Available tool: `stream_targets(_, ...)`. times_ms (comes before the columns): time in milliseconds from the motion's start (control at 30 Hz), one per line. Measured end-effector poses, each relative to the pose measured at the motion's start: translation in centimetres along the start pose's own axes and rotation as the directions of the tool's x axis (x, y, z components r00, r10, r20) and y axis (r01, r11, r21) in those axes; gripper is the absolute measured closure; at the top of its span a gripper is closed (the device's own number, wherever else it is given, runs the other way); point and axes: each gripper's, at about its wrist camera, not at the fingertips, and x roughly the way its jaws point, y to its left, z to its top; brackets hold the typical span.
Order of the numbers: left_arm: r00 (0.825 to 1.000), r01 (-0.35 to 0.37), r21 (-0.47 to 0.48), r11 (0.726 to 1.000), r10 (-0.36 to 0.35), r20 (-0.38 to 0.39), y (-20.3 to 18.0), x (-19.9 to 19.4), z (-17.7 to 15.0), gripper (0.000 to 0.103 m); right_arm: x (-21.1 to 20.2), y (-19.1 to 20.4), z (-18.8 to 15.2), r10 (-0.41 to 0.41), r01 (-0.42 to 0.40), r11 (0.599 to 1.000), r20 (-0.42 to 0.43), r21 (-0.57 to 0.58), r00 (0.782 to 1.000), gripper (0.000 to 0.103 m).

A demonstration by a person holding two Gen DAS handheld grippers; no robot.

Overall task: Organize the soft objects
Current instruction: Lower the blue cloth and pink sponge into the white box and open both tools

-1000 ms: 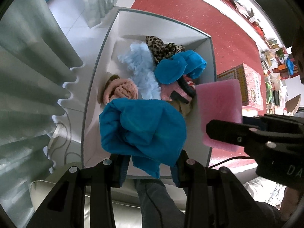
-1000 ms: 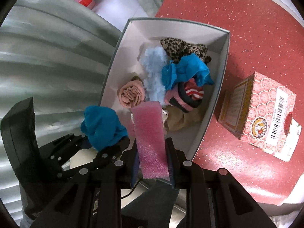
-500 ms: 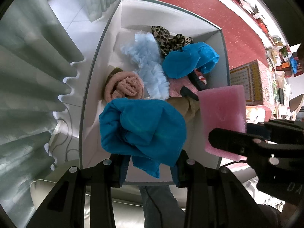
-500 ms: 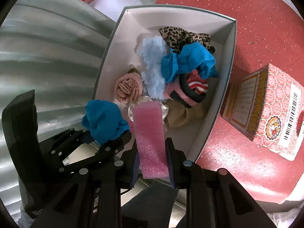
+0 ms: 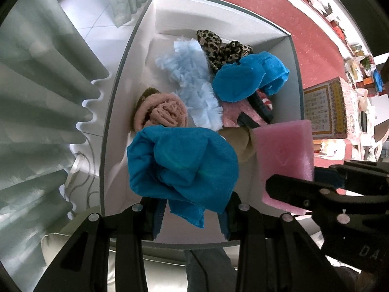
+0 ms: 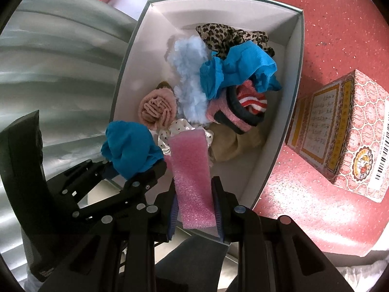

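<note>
**A:** Box (image 6: 295, 77) first: where do both loads stand over it?

**B:** Both hang above its near end. The left gripper (image 5: 192, 215) has its fingers clamped on a bunched blue cloth (image 5: 182, 163), which droops over the empty corner beside the pink roll (image 5: 161, 113). The right gripper (image 6: 194, 209) has its fingers pinched tight on a pink foam pad (image 6: 192, 177), standing on edge over the polka-dot piece (image 6: 182, 131) and the tan cloth (image 6: 233, 143).

**A:** How should the drop go?

**B:** My judgement: lower each one inside the walls before letting go. Foam is light and springy, so released high it could bounce off the pile or tip over the rim onto the red floor (image 6: 340, 24). Slide it down flat against the near wall. The cloth should go into the bare corner, not on top of the other blue cloth (image 5: 245, 77) farther back.

**A:** One at a time?

**B:** Better so; the two grippers sit close together, and opening both at once risks a knock.

**A:** And the poses?

**B:** The left one points straight down into the box. The right one leans in steeply from the side, angled toward the box's middle, with the foam's far end over the pile.
</note>
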Motion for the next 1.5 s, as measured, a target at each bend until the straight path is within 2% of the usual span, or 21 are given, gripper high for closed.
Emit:
stream_targets(633, 0.999, -0.031, 0.018, 0.999, 0.031, -0.034, -0.4, 1.2, 0.6, 0.064, 1.1, 0.2, 0.0, -0.018, 0.018, 1.000, -0.013, -0.007, 1.000, 0.076)
stream_targets(933, 0.998, -0.056, 0.037, 0.998, 0.057, -0.026, -1.2, 0.7, 0.7, 0.063, 1.5, 0.2, -0.1, -0.013, 0.013, 1.000, -0.011, 0.006, 1.000, 0.076)
stream_targets(1033, 0.998, -0.058, 0.046, 0.997, 0.059, -0.014, -1.5, 0.4, 0.5, 0.056, 1.5, 0.2, -0.2, -0.009, 0.009, 1.000, -0.013, 0.006, 1.000, 0.076)
stream_targets(1067, 0.998, -0.068, 0.045, 0.997, 0.069, -0.008, -1.5, 0.2, 0.4, 0.045, 1.5, 0.1, -0.2, -0.012, 0.012, 1.000, -0.012, 0.003, 1.000, 0.075)
stream_targets(1100, 0.997, -0.078, 0.040, 0.996, 0.079, -0.005, -1.4, 0.0, 0.4, 0.038, 1.4, 0.1, -0.2, -0.014, 0.014, 1.000, -0.010, -0.001, 1.000, 0.070)
stream_targets(1133, 0.996, -0.094, 0.027, 0.995, 0.094, -0.001, -1.2, -0.2, 0.3, 0.026, 1.2, 0.0, -0.2, -0.024, 0.024, 1.000, -0.003, -0.007, 1.000, 0.065)
stream_targets(1200, 0.998, -0.063, 0.005, 0.998, 0.062, 0.014, -0.8, -0.7, 0.2, 0.022, 0.6, -0.3, -0.4, -0.077, 0.077, 0.997, 0.018, -0.018, 0.997, 0.037)
stream_targets(1233, 0.998, -0.051, -0.004, 0.999, 0.051, 0.026, -0.6, -1.0, 0.2, 0.020, 0.3, -0.4, -0.4, -0.096, 0.096, 0.995, 0.034, -0.024, 0.995, 0.033)
stream_targets(1267, 0.998, -0.051, -0.009, 0.999, 0.051, 0.042, -0.5, -1.4, 0.0, 0.014, -0.1, -0.7, -0.5, -0.094, 0.096, 0.995, 0.045, -0.025, 0.995, 0.031)
stream_targets(1333, 0.994, -0.067, -0.002, 0.998, 0.067, 0.081, -0.6, -2.3, -0.2, 0.007, -0.8, -1.1, -0.7, -0.069, 0.070, 0.997, 0.053, -0.014, 0.996, 0.029)
stream_targets(1367, 0.992, -0.071, -0.004, 0.997, 0.071, 0.109, -0.7, -3.0, -0.3, 0.006, -1.3, -1.2, -0.9, -0.070, 0.071, 0.997, 0.068, -0.012, 0.995, 0.019)
stream_targets(1400, 0.985, -0.076, -0.009, 0.997, 0.076, 0.157, -0.7, -4.1, -0.6, 0.004, -1.7, -1.3, -1.0, -0.081, 0.083, 0.996, 0.081, -0.013, 0.993, 0.008)
stream_targets(1467, 0.967, -0.100, -0.015, 0.995, 0.101, 0.233, -0.8, -5.8, -1.0, 0.001, -2.8, -1.5, -1.3, -0.079, 0.082, 0.996, 0.116, -0.020, 0.990, 0.001)
stream_targets(1500, 0.953, -0.111, -0.020, 0.994, 0.112, 0.282, -0.9, -7.2, -1.3, 0.001, -3.3, -1.6, -1.6, -0.055, 0.058, 0.998, 0.127, -0.022, 0.990, 0.001)
